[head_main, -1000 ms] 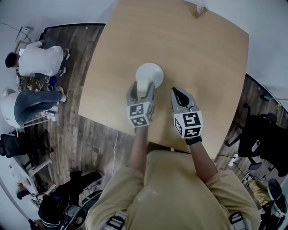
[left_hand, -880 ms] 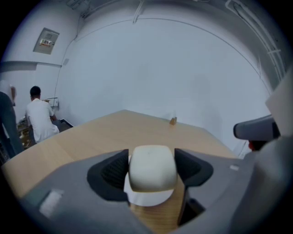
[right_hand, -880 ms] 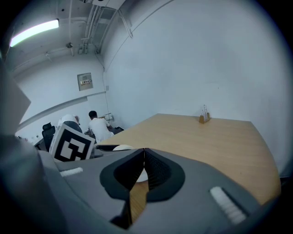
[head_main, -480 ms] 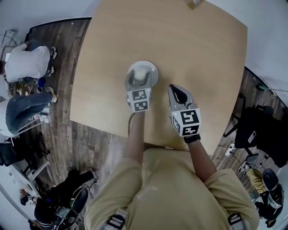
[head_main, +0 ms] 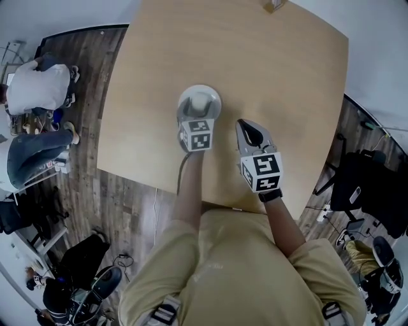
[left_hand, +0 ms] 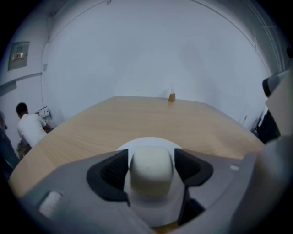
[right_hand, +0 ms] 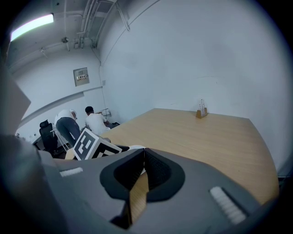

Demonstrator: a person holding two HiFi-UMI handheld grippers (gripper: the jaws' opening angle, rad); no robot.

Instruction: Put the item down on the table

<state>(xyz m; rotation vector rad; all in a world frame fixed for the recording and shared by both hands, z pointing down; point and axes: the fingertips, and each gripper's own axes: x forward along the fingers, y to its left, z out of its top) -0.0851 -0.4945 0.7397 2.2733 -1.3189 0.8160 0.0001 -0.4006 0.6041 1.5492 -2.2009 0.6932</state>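
Note:
The item is a white round piece (head_main: 199, 100) with a cream knob (left_hand: 150, 165) on its near side. My left gripper (head_main: 198, 112) is shut on that knob, and the white disc (left_hand: 147, 142) shows just beyond the jaws, low over the wooden table (head_main: 280, 83). Whether the disc touches the tabletop is not visible. My right gripper (head_main: 249, 132) hovers just right of it with its jaws shut on nothing. In the right gripper view the pads of my right gripper (right_hand: 142, 170) meet, and the left gripper's marker cube (right_hand: 91, 145) sits to the left.
A small wooden holder (head_main: 275, 5) stands at the table's far edge, also visible as the holder (left_hand: 171, 97) ahead of the left gripper. People (head_main: 38, 86) sit or bend on the floor to the left. A black chair (head_main: 366, 191) stands to the right.
Over the last second my left gripper has carried the white item forward, away from the table's near edge. In the last half second it barely moved. The right gripper stayed put.

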